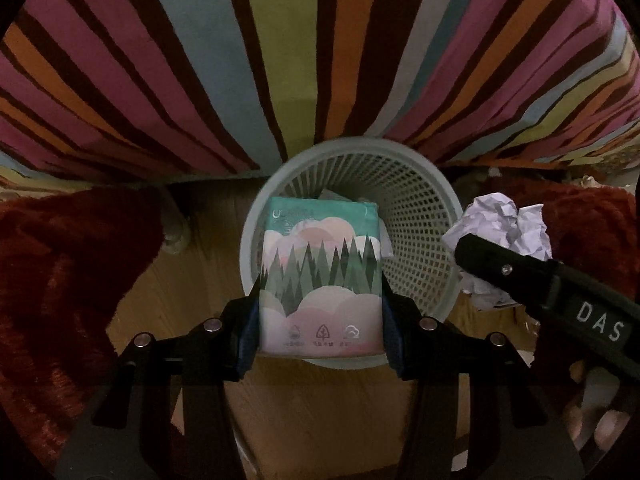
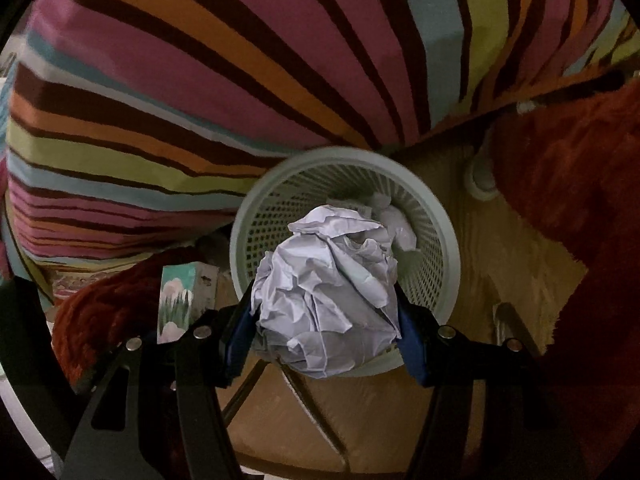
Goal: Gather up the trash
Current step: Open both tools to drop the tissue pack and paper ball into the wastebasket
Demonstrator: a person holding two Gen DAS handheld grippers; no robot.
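A tissue pack [image 1: 320,276] printed with dark green pine trees and pink-and-white clouds under a teal sky stands upright, clamped at its two sides, in front of the mouth of a pale mesh wastebasket [image 1: 424,216]. The basket is round, with a smooth rim and perforated walls, and stands on a wooden floor against striped bedding. A large crumpled paper ball [image 2: 326,292], pale lilac-white, is pinched at both sides above the basket's near rim. Smaller crumpled paper [image 2: 390,216] lies inside the basket.
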